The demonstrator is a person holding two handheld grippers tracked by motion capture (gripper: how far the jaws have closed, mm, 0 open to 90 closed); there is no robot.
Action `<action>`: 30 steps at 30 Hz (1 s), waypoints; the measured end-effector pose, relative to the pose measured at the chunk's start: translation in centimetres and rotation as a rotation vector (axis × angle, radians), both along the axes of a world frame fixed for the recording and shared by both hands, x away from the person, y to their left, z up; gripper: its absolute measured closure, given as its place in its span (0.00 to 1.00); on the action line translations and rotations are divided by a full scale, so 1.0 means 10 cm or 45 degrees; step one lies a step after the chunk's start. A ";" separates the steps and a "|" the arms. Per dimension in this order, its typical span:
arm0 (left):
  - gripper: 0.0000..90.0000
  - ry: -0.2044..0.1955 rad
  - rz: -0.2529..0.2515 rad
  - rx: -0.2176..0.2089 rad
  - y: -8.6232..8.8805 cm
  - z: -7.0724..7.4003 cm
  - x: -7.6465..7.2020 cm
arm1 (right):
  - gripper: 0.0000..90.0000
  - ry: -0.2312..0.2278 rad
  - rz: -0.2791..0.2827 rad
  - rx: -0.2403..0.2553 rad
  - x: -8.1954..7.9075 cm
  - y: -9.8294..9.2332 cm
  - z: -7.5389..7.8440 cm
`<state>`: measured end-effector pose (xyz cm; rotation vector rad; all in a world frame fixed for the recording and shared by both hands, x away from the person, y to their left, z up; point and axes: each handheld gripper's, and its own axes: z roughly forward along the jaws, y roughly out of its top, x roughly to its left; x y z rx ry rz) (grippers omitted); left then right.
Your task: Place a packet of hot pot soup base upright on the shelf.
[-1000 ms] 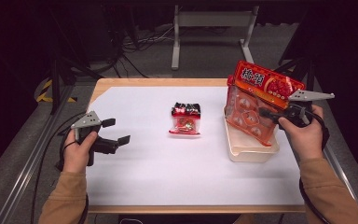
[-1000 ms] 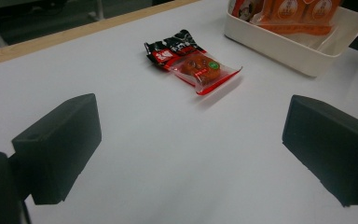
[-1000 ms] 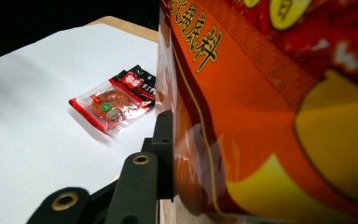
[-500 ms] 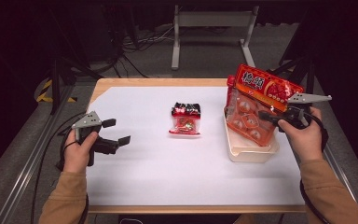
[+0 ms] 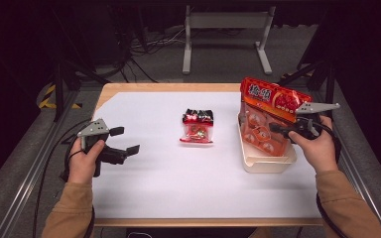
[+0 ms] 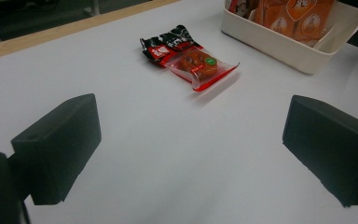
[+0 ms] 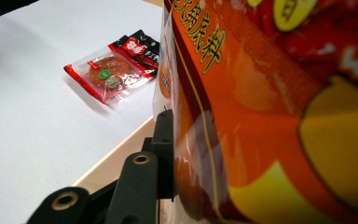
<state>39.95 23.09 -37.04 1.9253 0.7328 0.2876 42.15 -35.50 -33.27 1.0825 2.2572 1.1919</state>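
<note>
I have the big red snack bag (image 5: 270, 116) clamped in my right gripper (image 5: 284, 129), the jaws pressed against its side. The bag stands upright with its lower end inside the cream tray (image 5: 268, 163), which sits near the right edge of the worktop (image 5: 178, 183). Its red top band leans toward the far right corner. In the right gripper view the bag's (image 7: 270, 116) orange and red film crowds right up against the black jaw on the left, and the tray's rim (image 7: 116, 154) shows just beneath.

Out from there, a small red and black packet (image 5: 197, 126) lies flat near the middle of the worktop, well apart from the tray and a little toward the far edge. In the left gripper view the packet (image 6: 186, 58) lies ahead, clear end toward me, with the tray (image 6: 289, 44) beyond it at the upper right.

My left gripper (image 5: 124, 141) sits near the left edge of the worktop, jaws spread wide with nothing between them, pointing across toward the packet. My left hand (image 5: 84, 158) wraps its handle, and my right hand (image 5: 317, 146) holds the other gripper just beside the tray.
</note>
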 end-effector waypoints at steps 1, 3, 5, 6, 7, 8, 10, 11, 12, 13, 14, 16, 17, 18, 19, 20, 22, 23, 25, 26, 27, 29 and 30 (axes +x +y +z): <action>0.06 0.000 0.000 0.000 0.00 0.00 0.00 | 0.78 0.003 -0.003 -0.001 0.00 0.00 0.00; 0.06 0.007 -0.001 -0.005 0.00 0.00 0.00 | 0.78 0.008 0.000 -0.003 0.01 0.00 -0.02; 0.06 0.000 0.000 -0.002 0.00 0.00 0.00 | 0.78 0.007 -0.002 -0.007 0.01 0.01 -0.07; 0.06 0.001 0.001 -0.004 -0.01 0.00 0.00 | 0.78 0.008 -0.005 -0.009 0.01 0.01 -0.08; 0.06 0.001 -0.003 -0.003 -0.01 0.00 0.00 | 0.78 0.010 -0.008 -0.009 0.00 0.01 -0.10; 0.06 0.001 -0.003 -0.004 -0.01 0.00 0.00 | 0.78 0.012 -0.014 -0.006 0.00 0.00 -0.12; 0.06 -0.001 -0.004 -0.002 -0.01 0.00 0.00 | 0.78 0.015 -0.026 0.002 0.00 -0.03 -0.16; 0.06 0.002 -0.004 -0.003 -0.01 0.00 0.00 | 0.78 0.018 -0.030 0.006 0.00 -0.05 -0.18; 0.06 0.009 -0.005 -0.007 -0.01 0.00 -0.01 | 0.78 0.026 -0.034 0.013 0.00 -0.06 -0.19; 0.06 0.010 -0.006 -0.003 -0.02 0.00 0.00 | 0.78 0.030 -0.040 0.020 0.00 -0.09 -0.20; 0.06 0.009 -0.010 0.001 -0.02 0.00 0.00 | 0.78 0.045 -0.050 0.028 -0.01 -0.11 -0.22; 0.06 0.013 -0.008 -0.004 -0.02 -0.01 0.00 | 0.78 0.057 -0.059 0.049 -0.01 -0.15 -0.25; 0.06 0.018 -0.009 -0.004 -0.03 -0.01 0.00 | 0.78 0.055 -0.062 0.060 -0.01 -0.17 -0.26; 0.06 0.018 -0.009 -0.004 -0.03 -0.01 0.00 | 0.78 0.055 -0.062 0.060 -0.01 -0.17 -0.26; 0.06 0.019 -0.008 -0.005 -0.03 -0.01 0.00 | 0.78 0.053 -0.060 0.063 -0.01 -0.18 -0.26; 0.06 0.017 -0.007 -0.001 -0.02 -0.01 0.00 | 0.77 0.049 -0.055 0.058 -0.01 -0.17 -0.26; 0.06 0.016 -0.008 0.001 -0.02 -0.01 0.01 | 0.73 0.044 -0.058 0.035 -0.01 -0.16 -0.26; 0.06 0.013 -0.009 0.001 -0.02 -0.01 0.01 | 0.71 0.033 -0.063 0.023 -0.01 -0.16 -0.27; 0.06 0.017 -0.007 -0.001 -0.02 -0.02 0.00 | 0.67 0.010 -0.071 0.017 -0.02 -0.16 -0.27; 0.06 0.021 -0.006 -0.002 -0.01 -0.02 0.00 | 0.63 0.005 -0.077 0.017 -0.03 -0.16 -0.27; 0.06 0.021 -0.006 -0.003 -0.01 -0.02 0.00 | 0.58 -0.004 -0.085 0.021 -0.04 -0.16 -0.27; 0.06 0.023 -0.003 -0.006 -0.01 -0.02 0.00 | 0.49 -0.029 -0.103 0.025 -0.05 -0.17 -0.27; 0.06 0.021 -0.005 -0.005 -0.01 -0.02 0.00 | 0.46 -0.037 -0.107 0.033 -0.06 -0.17 -0.26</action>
